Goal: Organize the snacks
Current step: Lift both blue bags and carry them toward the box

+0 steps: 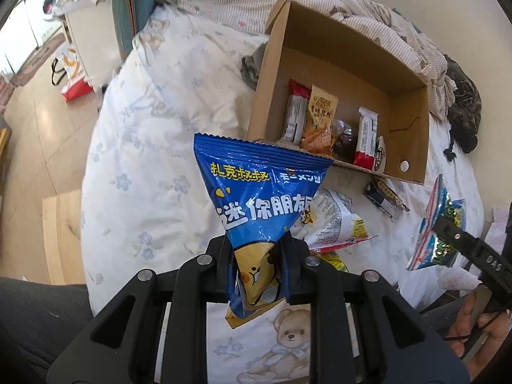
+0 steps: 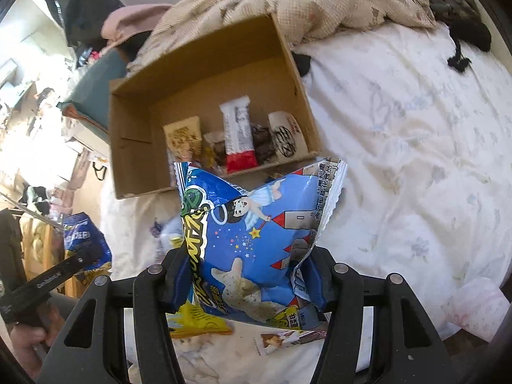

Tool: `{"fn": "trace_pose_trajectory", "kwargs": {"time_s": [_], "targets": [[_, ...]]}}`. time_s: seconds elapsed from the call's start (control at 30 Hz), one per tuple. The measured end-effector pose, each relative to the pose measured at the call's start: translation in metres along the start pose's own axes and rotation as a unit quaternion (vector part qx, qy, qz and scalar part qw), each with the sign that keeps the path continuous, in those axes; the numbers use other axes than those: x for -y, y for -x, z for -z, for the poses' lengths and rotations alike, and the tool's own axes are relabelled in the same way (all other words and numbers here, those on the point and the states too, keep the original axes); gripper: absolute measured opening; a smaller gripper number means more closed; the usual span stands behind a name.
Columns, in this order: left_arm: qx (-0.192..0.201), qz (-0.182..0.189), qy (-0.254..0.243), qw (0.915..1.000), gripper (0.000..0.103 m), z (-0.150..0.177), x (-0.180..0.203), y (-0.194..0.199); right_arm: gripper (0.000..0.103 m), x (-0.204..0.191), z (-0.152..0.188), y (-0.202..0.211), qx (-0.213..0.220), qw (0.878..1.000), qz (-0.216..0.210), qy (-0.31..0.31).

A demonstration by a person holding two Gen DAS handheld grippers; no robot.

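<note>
Now left gripper [image 1: 256, 265] jaws pinching blue bag [image 1: 259, 188], right gripper [image 2: 246, 275] jaws clamping castle-print bag [image 2: 256, 240], cardboard box [image 1: 412, 128] beyond.

Bed [image 1: 153, 147] with floral sheet
Box [image 1: 412, 147] at 1 o'clock; loose snack packs [image 1: 339, 220] at 3; crumpled blanket [image 1: 368, 9] at 12.

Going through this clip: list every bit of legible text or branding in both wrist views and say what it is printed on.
"扑克叔叔" and "迷你朋友": on the dark blue bag held by the left gripper.
"DAS": on a finger of the right gripper, seen from the left wrist.
"含油型膨化食品": along the edge of the light blue bag in the right gripper.
Snack packets in the cardboard box: print too small to read.
</note>
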State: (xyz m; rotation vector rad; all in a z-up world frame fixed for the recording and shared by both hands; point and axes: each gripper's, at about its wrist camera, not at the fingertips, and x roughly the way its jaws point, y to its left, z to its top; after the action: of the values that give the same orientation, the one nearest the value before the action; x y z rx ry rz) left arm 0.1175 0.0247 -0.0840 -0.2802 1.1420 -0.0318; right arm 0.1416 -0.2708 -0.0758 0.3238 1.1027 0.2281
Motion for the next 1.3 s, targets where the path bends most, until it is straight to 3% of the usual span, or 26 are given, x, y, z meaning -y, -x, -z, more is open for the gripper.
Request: {"fn": "trace_pose_trajectory", "kwargs": {"time_s": [0.53,0.93,1.3], "targets": [[0.053,-0.015,-0.016,0.9983,0.018,0.006,0.005,0.035,0.06,-0.016,-0.001,0.033,0.056,0.997,-0.048,0.021],[0.089,0.011,-0.064,0.9939,0.018,-0.037,0.042,0.055,0.06,-0.02,-0.026,0.035,0.088,0.994,-0.06,0.015],[0.102,0.011,-0.091,0.9905,0.018,-0.095,0.067,0.034,0.06,-0.016,-0.064,0.011,0.089,0.994,-0.062,-0.005]]}}
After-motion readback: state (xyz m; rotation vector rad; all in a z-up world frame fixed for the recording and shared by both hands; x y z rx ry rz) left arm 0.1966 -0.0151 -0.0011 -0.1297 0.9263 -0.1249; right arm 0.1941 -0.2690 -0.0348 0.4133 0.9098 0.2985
